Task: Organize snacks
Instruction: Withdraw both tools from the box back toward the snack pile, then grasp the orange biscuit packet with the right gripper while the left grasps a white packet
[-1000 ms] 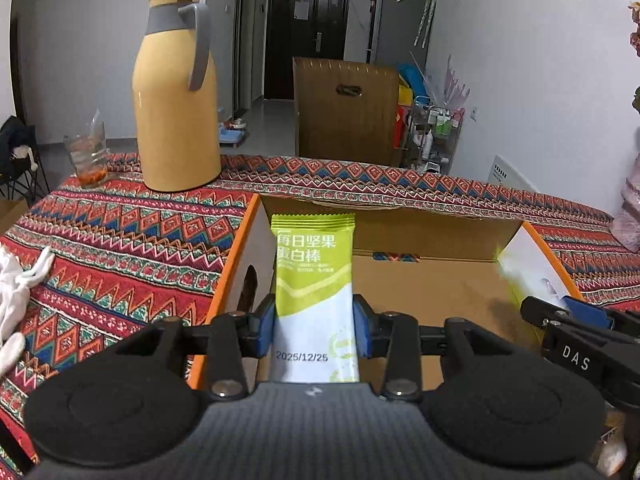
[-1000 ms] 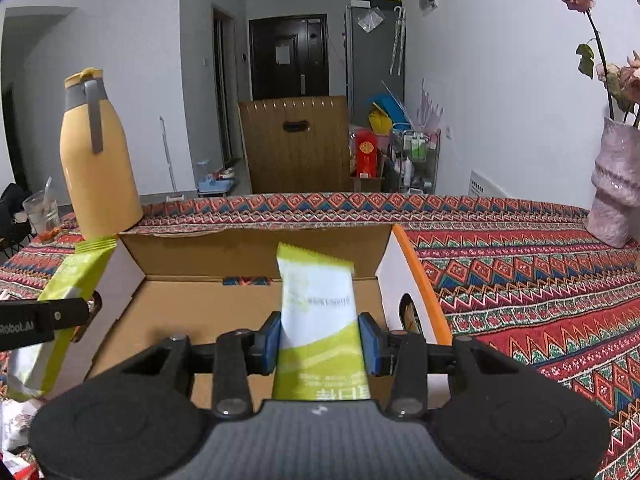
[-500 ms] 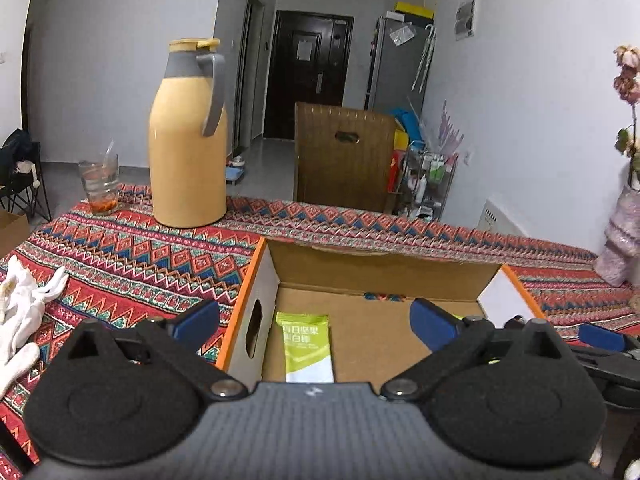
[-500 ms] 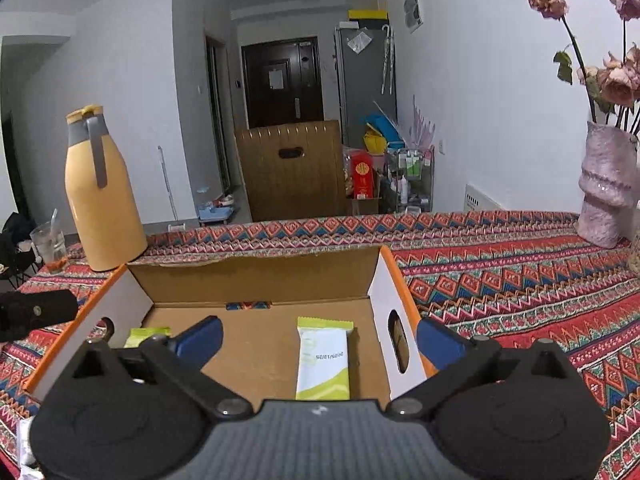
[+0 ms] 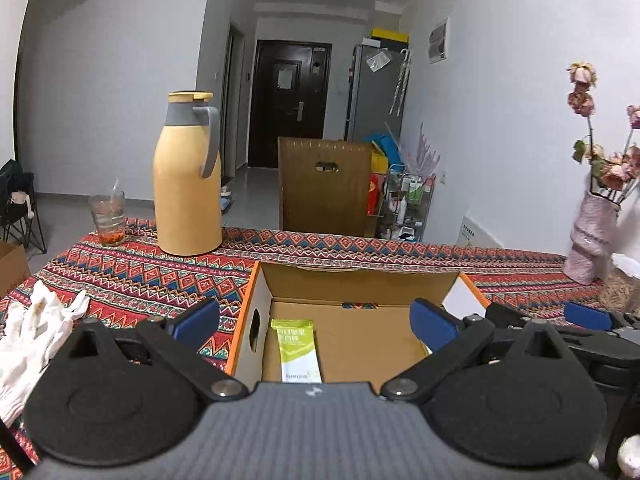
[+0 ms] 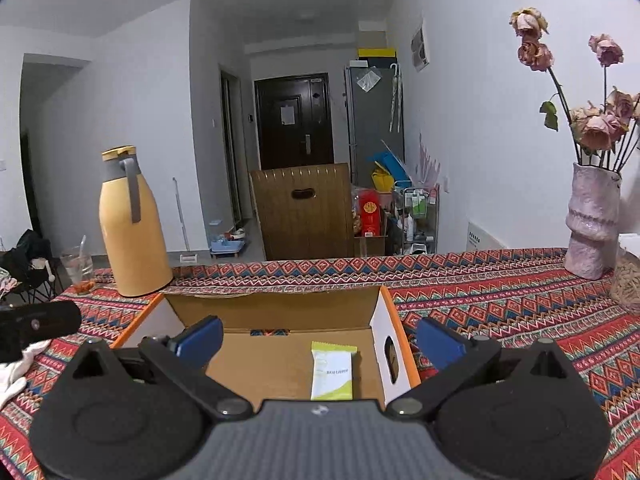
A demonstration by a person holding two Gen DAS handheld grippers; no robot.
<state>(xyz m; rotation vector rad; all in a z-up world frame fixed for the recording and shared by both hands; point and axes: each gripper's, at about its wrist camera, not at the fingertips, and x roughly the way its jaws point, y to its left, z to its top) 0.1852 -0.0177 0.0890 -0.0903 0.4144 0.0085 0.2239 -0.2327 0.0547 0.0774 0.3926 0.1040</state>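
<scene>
1. My left gripper (image 5: 314, 322) and right gripper (image 6: 318, 338) both hung wide open, holding nothing.
2. One bar (image 5: 298, 348) lay flat by the box's (image 5: 244, 320) left wall; another bar (image 6: 332, 372) lay near the right wall.
3. Judgement: pull both clear over the rim, avoid snagging flaps, then fetch more snacks.
4. Flask (image 5: 188, 184) and vase (image 6: 592, 224) stood well beyond.

A home is showing here: a patterned tablecloth (image 6: 500, 292), thermos (image 5: 187, 184), vase (image 6: 591, 224), fridge (image 5: 374, 92) and front door (image 6: 295, 120).
</scene>
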